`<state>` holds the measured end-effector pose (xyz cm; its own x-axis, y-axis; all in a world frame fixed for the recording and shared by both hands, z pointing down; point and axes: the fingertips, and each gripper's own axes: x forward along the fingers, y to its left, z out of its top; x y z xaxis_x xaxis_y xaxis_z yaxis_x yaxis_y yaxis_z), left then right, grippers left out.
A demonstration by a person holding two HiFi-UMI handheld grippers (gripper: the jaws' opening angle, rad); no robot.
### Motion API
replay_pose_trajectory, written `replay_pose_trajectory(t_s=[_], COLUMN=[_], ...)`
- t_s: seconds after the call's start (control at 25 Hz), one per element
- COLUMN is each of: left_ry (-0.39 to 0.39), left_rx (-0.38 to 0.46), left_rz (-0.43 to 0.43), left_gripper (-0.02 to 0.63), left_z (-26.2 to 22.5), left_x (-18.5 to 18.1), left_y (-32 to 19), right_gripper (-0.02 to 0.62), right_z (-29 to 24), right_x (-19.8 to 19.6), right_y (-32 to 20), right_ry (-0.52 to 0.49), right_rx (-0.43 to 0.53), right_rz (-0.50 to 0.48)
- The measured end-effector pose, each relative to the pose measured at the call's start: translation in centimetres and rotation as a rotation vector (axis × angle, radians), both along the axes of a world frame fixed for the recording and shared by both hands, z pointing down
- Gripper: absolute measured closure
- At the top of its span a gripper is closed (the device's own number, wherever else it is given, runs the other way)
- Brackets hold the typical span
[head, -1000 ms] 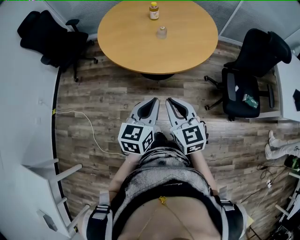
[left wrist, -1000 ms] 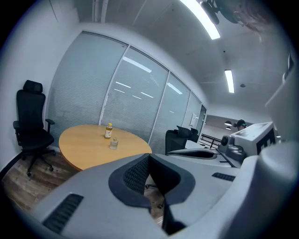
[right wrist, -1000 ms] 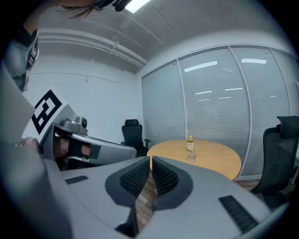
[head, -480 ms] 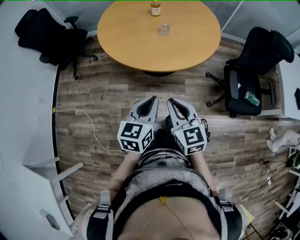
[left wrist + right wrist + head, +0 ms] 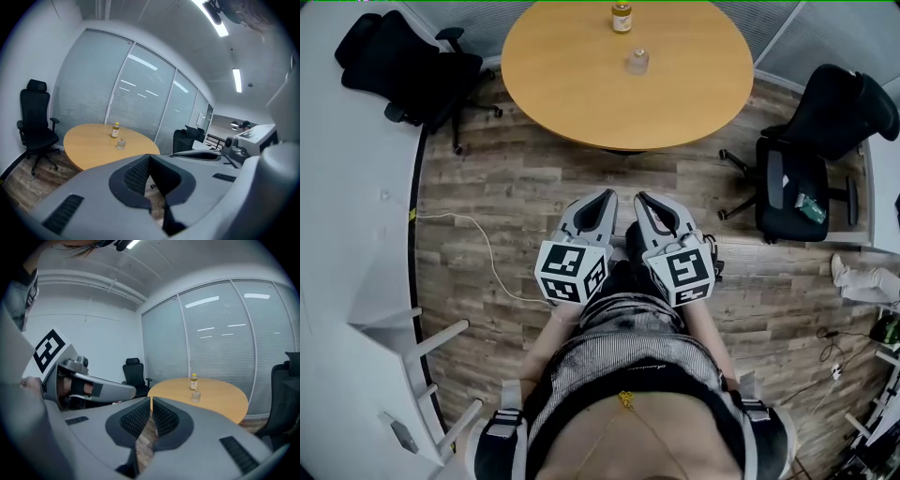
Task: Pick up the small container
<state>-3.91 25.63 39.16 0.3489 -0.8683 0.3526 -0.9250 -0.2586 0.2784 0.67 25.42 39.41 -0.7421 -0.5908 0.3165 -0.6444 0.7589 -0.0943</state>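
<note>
Both grippers closed and empty, short of the round table (image 5: 572,84); small container (image 5: 637,63) stands on the table.
Left gripper (image 5: 607,196) and right gripper (image 5: 643,198) are side by side over the wood floor (image 5: 506,187) on the near side of the table, well apart from its edge and pointing toward it. Each gripper view shows the jaws pressed together with nothing between them. The small container, clear with a pale lid, stands upright near the table's middle. A yellow-capped bottle (image 5: 622,18) stands upright just beyond it, toward the table's far edge; the two are not touching. One black office chair (image 5: 403,66) sits left of the table and another (image 5: 825,141) sits right of it.
</note>
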Motion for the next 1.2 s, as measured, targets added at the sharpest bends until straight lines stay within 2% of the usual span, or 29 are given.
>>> replay_pose_trajectory(t_s=[0.36,0.96,1.2], left_ry=[-0.01,0.013,-0.001], left_rx=[0.023,-0.014,-0.012], left_rz=[-0.003,0.035,0.02], left_gripper=[0.586,0.586,0.587], left_z=[-1.2,-0.1,-0.5], left_x=[0.2,0.4,0.1], left_y=[-5.4,-10.5,-12.9], right_gripper=[0.568,0.568,0.568], right_z=[-1.1,-0.1,-0.2], right_x=[-0.7,-0.9,-1.4], right_y=[-5.7,-10.7,-13.2], right_ry=[-0.009,0.005,-0.003], right_rx=[0.034,0.0,-0.002], right_rz=[-0.039,-0.023,-0.052])
